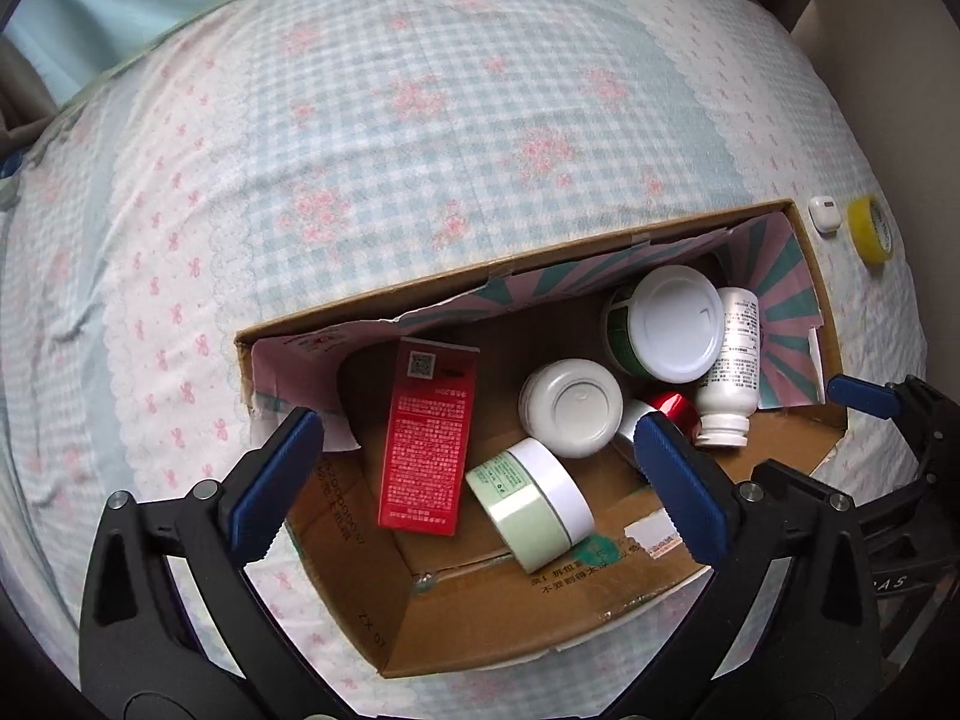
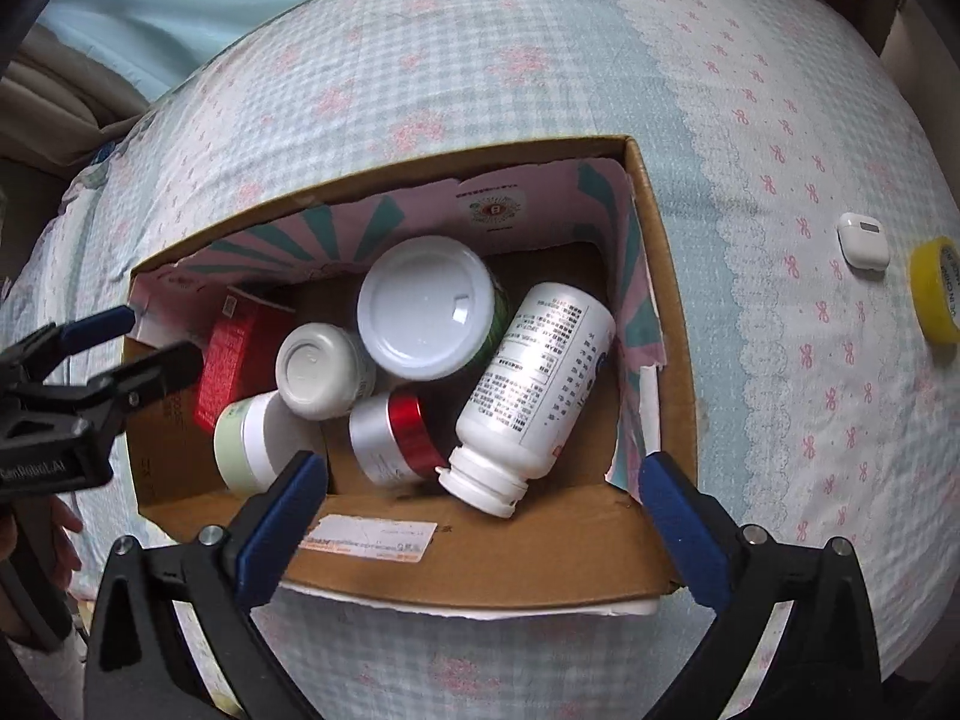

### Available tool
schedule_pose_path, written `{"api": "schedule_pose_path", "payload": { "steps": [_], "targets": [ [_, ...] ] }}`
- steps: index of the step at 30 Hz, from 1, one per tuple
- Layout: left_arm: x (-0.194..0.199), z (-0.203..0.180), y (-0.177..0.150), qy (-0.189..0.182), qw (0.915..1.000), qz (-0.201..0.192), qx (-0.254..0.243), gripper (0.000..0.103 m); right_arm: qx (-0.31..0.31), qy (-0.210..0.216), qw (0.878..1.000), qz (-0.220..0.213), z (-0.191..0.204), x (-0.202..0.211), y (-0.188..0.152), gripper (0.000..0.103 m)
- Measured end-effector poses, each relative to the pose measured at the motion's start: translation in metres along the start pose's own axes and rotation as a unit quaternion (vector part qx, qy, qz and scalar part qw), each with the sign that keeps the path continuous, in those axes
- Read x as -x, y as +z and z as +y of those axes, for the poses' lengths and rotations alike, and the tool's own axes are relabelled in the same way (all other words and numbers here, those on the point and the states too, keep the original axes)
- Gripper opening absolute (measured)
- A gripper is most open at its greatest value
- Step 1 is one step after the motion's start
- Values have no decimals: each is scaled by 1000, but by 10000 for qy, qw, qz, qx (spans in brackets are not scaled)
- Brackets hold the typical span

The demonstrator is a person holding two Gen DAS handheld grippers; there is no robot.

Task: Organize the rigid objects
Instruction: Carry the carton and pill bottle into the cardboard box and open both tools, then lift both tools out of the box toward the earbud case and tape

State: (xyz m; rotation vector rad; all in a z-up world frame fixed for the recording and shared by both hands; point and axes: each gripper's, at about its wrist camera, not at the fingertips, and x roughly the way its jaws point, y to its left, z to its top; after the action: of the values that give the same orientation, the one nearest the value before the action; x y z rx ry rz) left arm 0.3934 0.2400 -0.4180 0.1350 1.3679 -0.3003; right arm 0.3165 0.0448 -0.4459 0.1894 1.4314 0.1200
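Cardboard box (image 2: 654,252) crowded with containers, both tongs (image 1: 480,468) (image 2: 480,504) wide open, empty, above its rim

The box (image 2: 654,324) is crowded: big jar (image 2: 426,306), white bottle (image 2: 534,384), small jar (image 2: 318,378), red-banded jar (image 2: 396,438), green jar (image 2: 252,438) and red carton (image 2: 234,354) lie touching, with little gap between. Bare floor shows along the near wall. The bedspread (image 1: 420,120) beyond is open; earbud case (image 2: 864,240) and tape (image 2: 936,288) lie right.

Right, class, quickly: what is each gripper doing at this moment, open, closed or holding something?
Left gripper: open, holding nothing, above the brown cardboard box.
Right gripper: open, holding nothing.
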Motion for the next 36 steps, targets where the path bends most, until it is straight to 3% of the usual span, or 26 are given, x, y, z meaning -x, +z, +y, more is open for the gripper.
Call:
{"api": "schedule_pose_path", "payload": {
  "steps": [7,14,21,28,36],
  "targets": [
    [30,-2,-15,43,9998,-150,86,103,124,75,9992,-366,8,25,-9,103],
    [81,-15,-42,117,9990,-378,219,103,272,-34,9975,-650,10,79,-27,103],
    [127,-45,-67,-70,9964,-757,382,103,111,-121,9958,-895,-14,134,-60,103],
    [156,-108,-77,-62,9932,-1075,446,103,75,-350,9914,-1261,-65,182,-98,103],
    [156,-230,-59,71,9908,-1318,282,103,137,-252,9895,-1418,-169,209,-114,103]
  ]
}}
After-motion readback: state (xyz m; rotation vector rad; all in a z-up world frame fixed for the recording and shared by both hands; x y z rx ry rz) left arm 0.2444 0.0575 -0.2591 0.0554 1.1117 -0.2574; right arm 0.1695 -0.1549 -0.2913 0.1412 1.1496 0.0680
